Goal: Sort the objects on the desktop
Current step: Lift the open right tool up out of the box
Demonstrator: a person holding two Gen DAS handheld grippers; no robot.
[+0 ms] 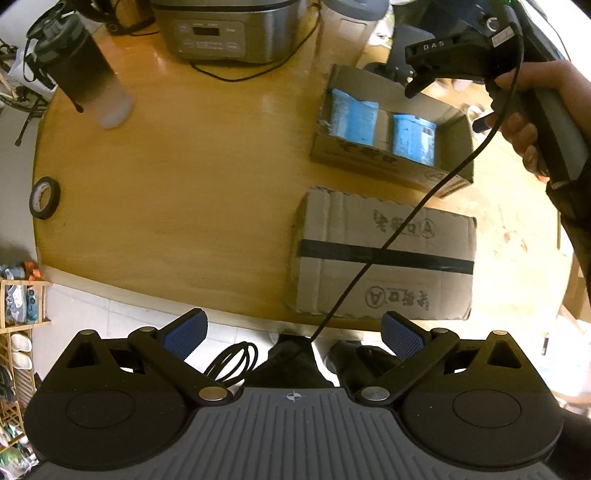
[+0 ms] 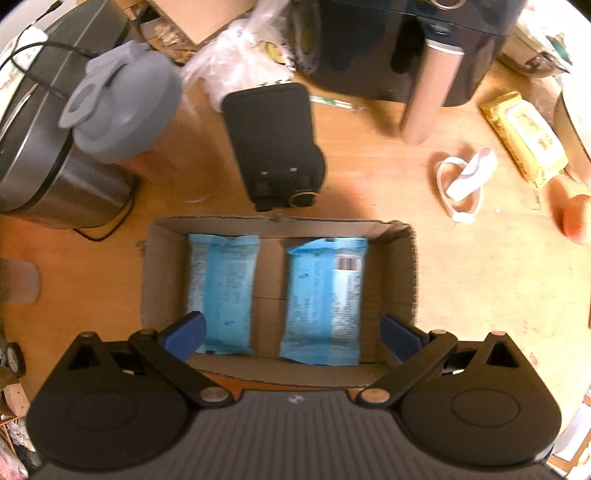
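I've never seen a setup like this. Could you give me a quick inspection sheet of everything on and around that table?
Surface: round wooden table, partly bare.
Job's things: open cardboard box holding two blue packets side by side; taped shut box next to it.
Clutter: tape roll, grey-lidded jug, black device, yellow packet, white strap, cooker.
Grippers: left gripper open, empty, at the table edge; right gripper open, empty, over the open box.
Cables: black cable crossing the shut box.
Surroundings: shoe rack on the floor.
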